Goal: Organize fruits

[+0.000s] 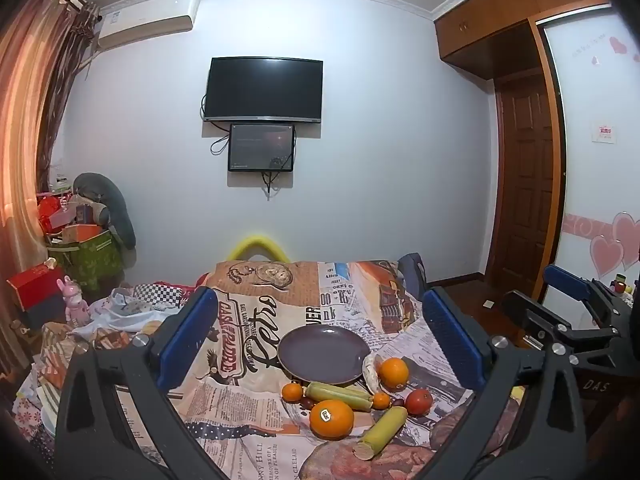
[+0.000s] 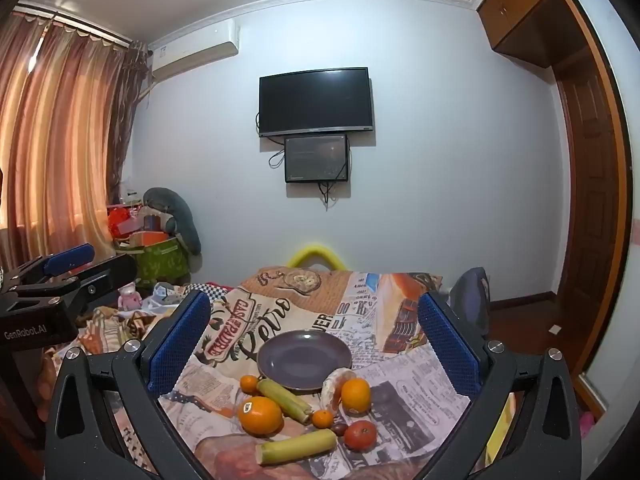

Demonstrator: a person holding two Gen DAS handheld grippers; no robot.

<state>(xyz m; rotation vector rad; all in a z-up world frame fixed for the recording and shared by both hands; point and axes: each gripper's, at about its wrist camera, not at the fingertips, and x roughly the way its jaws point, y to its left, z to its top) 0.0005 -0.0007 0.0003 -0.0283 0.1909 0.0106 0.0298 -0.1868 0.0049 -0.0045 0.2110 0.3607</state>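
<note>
An empty purple plate lies on a newspaper-print cloth. In front of it lie a large stickered orange, a second orange, a red tomato, two small tangerines, two yellow-green cane pieces and a peeled citrus piece. My left gripper and right gripper are both open and empty, held above and short of the fruit.
The cloth covers a bed. Clutter, boxes and a green bag stand at the left by the curtains. A TV hangs on the far wall. A wooden door is at the right. The right gripper shows in the left wrist view.
</note>
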